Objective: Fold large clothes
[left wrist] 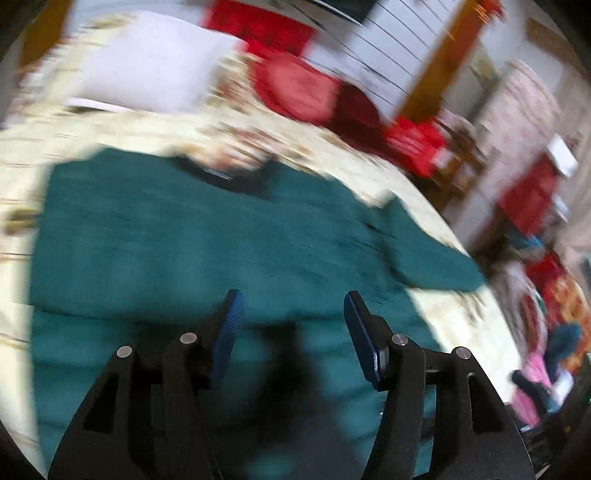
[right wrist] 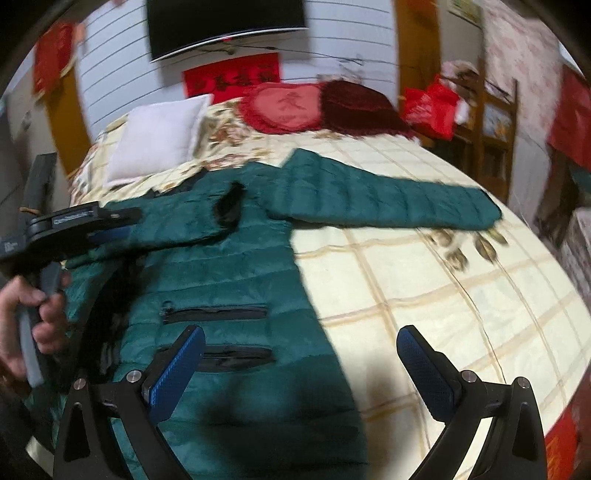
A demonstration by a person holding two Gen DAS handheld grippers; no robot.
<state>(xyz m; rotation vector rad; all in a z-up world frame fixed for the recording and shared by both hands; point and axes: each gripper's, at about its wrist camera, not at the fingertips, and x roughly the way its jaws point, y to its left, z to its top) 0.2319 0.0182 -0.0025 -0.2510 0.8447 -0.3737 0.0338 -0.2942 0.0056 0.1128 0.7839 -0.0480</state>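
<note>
A teal quilted jacket (right wrist: pixel 229 266) lies spread on the bed (right wrist: pixel 424 295), its right sleeve (right wrist: pixel 388 195) stretched out to the right and its left sleeve folded across the chest. Two zip pockets show on its lower front. In the blurred left wrist view the jacket (left wrist: pixel 177 236) fills the middle. My left gripper (left wrist: pixel 293 306) is open and empty just above the jacket's body; it also shows in the right wrist view (right wrist: pixel 107 225) at the jacket's left side, held by a hand. My right gripper (right wrist: pixel 301 343) is open and empty over the jacket's hem edge.
A white pillow (right wrist: pixel 159 136) and a red cushion (right wrist: pixel 288 107) lie at the head of the bed. A dark red blanket (right wrist: pixel 358 107) sits beside the cushion. A wooden rack with a red bag (right wrist: pixel 432 107) stands to the right. A TV (right wrist: pixel 225 26) hangs on the wall.
</note>
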